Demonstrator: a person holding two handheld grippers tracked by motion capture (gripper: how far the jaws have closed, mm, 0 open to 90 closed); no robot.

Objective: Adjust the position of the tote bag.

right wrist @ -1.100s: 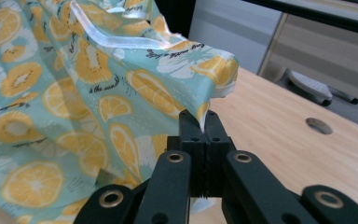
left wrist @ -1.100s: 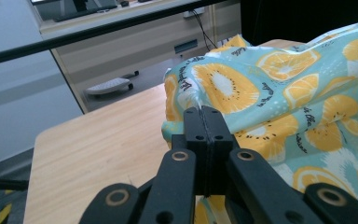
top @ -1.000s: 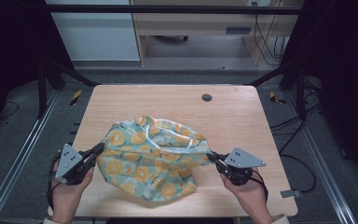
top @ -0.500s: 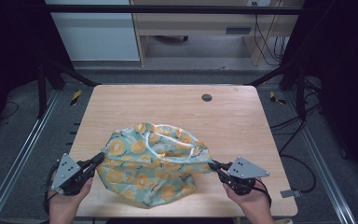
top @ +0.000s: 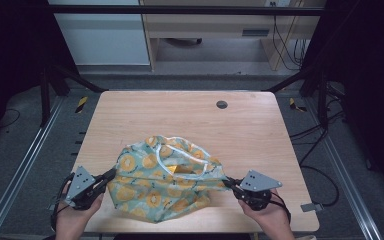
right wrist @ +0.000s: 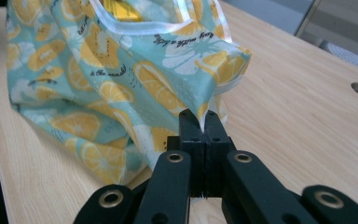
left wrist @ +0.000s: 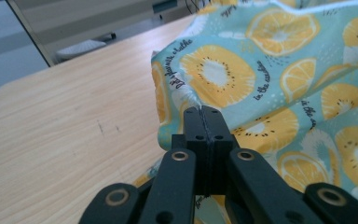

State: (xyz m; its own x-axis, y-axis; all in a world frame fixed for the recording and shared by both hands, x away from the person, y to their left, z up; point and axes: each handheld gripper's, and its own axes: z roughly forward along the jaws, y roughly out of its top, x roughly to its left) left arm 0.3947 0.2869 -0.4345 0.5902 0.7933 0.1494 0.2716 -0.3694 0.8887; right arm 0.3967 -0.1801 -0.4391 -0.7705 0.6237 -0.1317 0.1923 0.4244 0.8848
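Note:
A teal cloth (top: 167, 177) printed with orange and kiwi slices lies bunched near the front edge of the wooden table (top: 180, 117), its white-trimmed opening (top: 190, 152) facing up. My left gripper (top: 111, 175) is shut on the cloth's left edge (left wrist: 200, 109), with fabric pinched between the closed jaws. At the right side my right gripper (top: 228, 181) is shut on a corner of the cloth (right wrist: 205, 114). A bit of yellow lining (right wrist: 114, 9) shows inside the opening. The cloth hangs stretched between the two grippers.
A small dark round grommet (top: 222, 104) sits in the tabletop at the back right. Bare wood stretches behind the cloth. Metal frame rails (top: 25, 165) run along both sides of the table, with cables (top: 325, 175) on the floor at right.
Both hands have drawn back toward the table's front edge, pulling the cloth nearer. The cloth has bunched up and its opening now stands higher.

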